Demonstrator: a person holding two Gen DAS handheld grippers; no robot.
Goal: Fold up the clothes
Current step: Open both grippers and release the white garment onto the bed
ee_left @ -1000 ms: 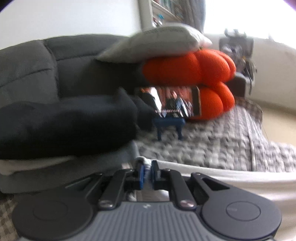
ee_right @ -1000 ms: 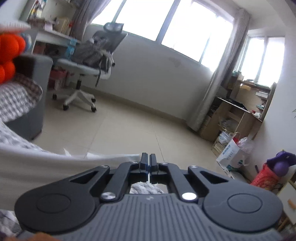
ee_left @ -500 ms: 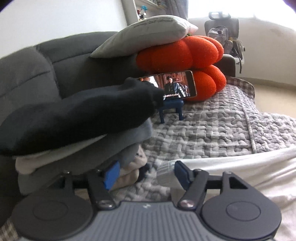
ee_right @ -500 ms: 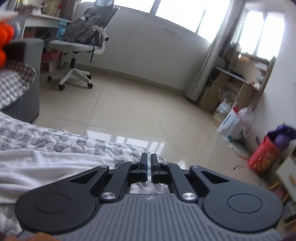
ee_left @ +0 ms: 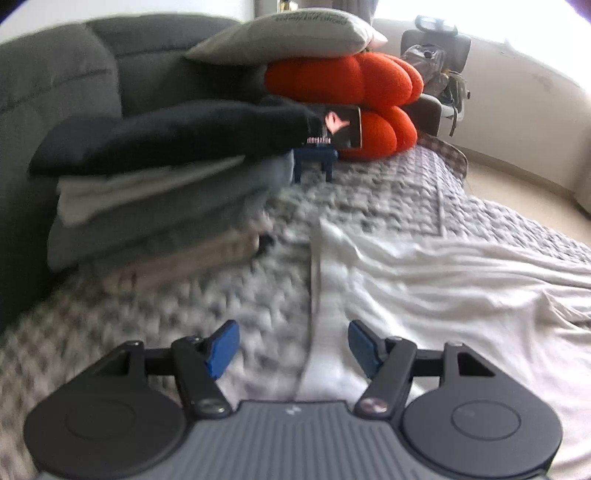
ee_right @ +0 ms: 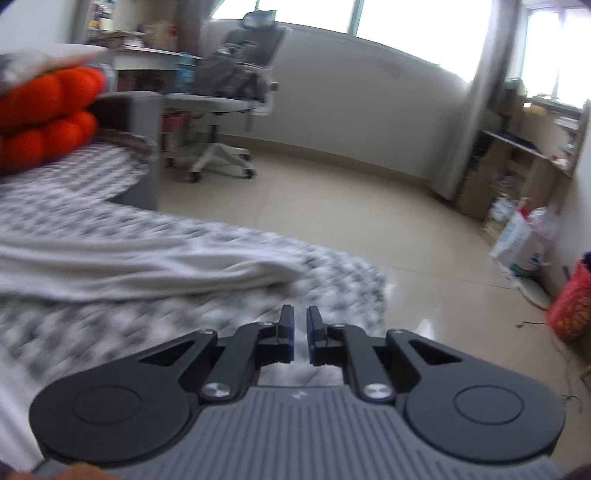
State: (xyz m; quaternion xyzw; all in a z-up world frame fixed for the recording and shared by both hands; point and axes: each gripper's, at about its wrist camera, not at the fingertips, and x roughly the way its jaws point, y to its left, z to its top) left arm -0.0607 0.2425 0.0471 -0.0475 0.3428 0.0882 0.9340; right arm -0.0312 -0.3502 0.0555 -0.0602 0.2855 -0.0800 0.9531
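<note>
Left gripper (ee_left: pixel 291 345): one, bottom centre of the left wrist view. Jaws wide apart and empty; a second ago they were pinched on the white cloth's edge, so that edge has been let go.

Right gripper (ee_right: pixel 300 332): one, bottom centre of the right wrist view. Jaws parted by a narrow gap, just opened from fully closed; nothing between them.

White garment (ee_left: pixel 443 295): one, lying loose and wrinkled on the grey quilt (ee_left: pixel 388 199), filling the lower right of the left view, its banded hem running up between the left jaws without being touched. Judged laid out for folding, no fold made yet.

Folded pile (ee_left: pixel 159 184): one stack at middle left, about four or five layers, black on top. Judged finished items.

Phone on a blue stand (ee_left: pixel 341 125): one, upper centre.

Orange cushion (ee_left: pixel 351 99): one. Grey pillow (ee_left: pixel 288 33): one, on top.

Office chair (ee_right: pixel 225 92): one, upper centre of the right view.
</note>
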